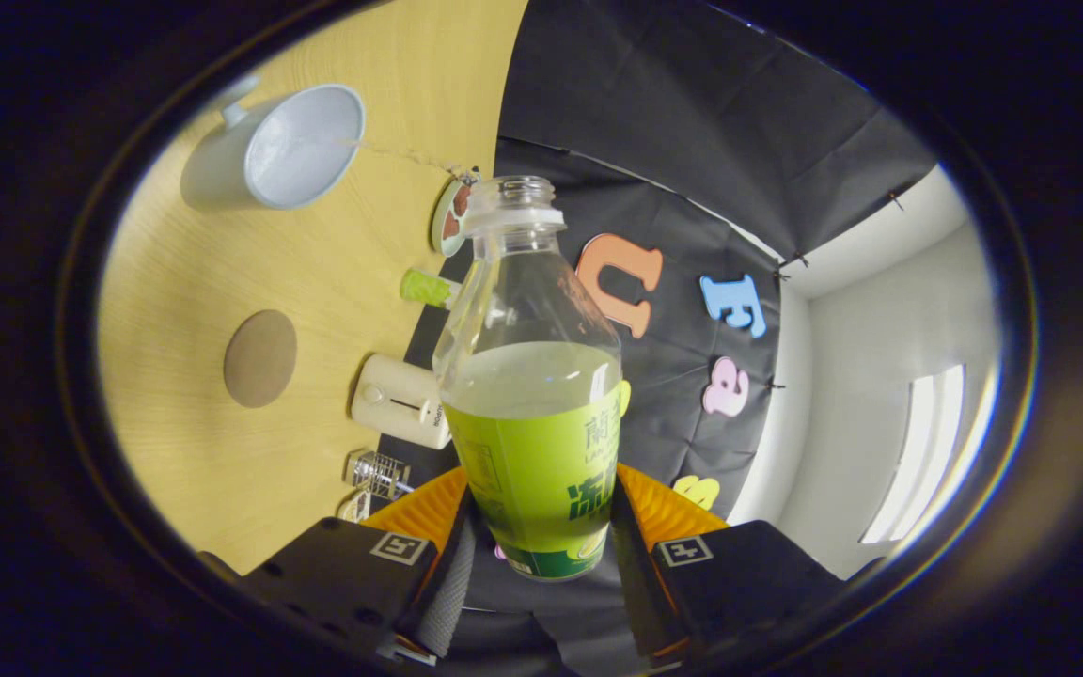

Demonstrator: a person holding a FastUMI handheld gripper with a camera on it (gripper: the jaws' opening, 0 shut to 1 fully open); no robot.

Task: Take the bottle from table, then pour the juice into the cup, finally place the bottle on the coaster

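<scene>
Gripper view: hand-held gripper (541,527) rolled sideways, fingers clamped on uncapped bottle (532,395), cup (292,146) beyond.

bottle base: the lower part of the clear plastic bottle with the green label (534,414) is covered on both sides by the gripper (541,527) fingers pressing on it
label print: too curved and cut off to read
round disc behind the bottle neck (448,218): half hidden by the bottle, its picture unclear
small green object (425,288): partly covered by the bottle, kind unclear
white box-shaped item (402,401): right end hidden by the bottle
clear wire-like object (378,473): too small to tell
white cup (275,150): handle cut off at the edge
</scene>
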